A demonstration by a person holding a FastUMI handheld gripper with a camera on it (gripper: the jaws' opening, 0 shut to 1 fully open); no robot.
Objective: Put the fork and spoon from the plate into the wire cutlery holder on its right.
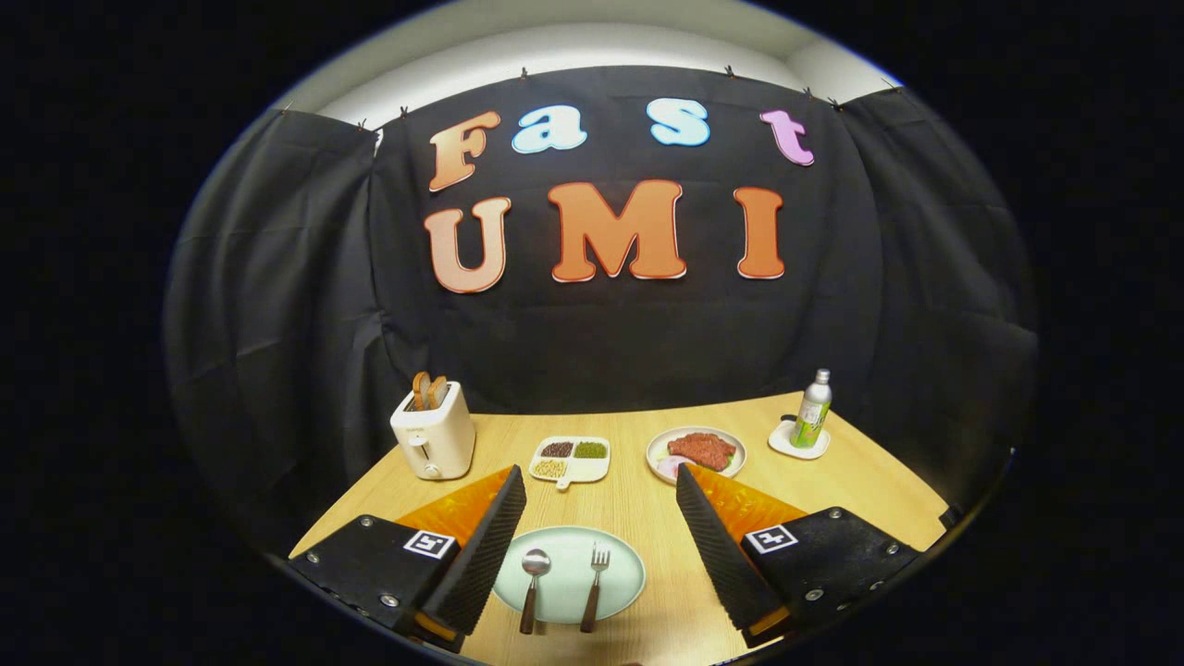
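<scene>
The gripper [601, 527] is held spread wide above the near table edge, its fingers gripping nothing. Between the fingers a pale green plate [618, 564] is seen, with the spoon [533, 587] and the fork [595, 597] laid side by side on it, handles overhanging its near rim. Bare table [638, 504] is left beyond the plate, up to a sectioned dish [570, 459] and a meat plate [696, 452]. A toaster [433, 439] is stood beyond and left of the plate.
</scene>
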